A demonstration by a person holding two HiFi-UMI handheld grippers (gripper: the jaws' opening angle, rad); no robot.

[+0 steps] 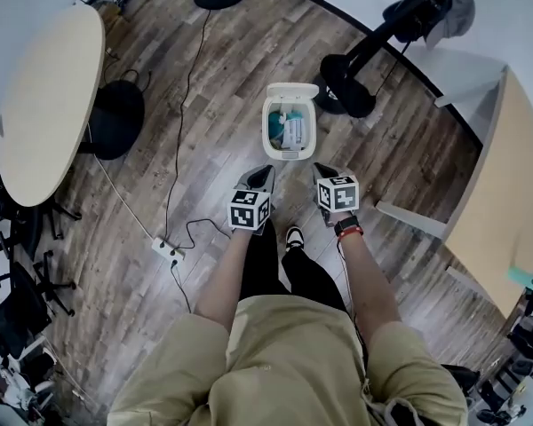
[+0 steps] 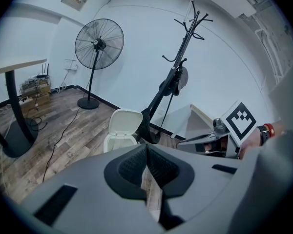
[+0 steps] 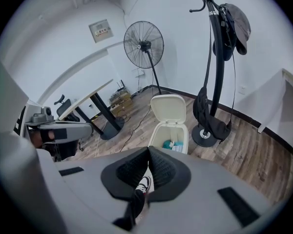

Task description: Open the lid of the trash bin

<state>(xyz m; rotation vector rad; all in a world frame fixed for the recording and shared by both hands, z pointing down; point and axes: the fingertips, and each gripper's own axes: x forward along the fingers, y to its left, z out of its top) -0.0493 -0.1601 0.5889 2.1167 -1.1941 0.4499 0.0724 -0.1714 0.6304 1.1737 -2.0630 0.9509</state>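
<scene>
A white trash bin stands on the wood floor ahead of me, its lid swung up and back, with blue and white rubbish showing inside. The bin and raised lid also show in the right gripper view, and the bin with lid in the left gripper view. My left gripper and right gripper hover just short of the bin, side by side, both shut and holding nothing. Neither touches the bin.
A coat stand with a hanging bag stands right behind the bin. A floor fan is further back. An oval table is at the left, a desk at the right. A power strip and cable lie on the floor left.
</scene>
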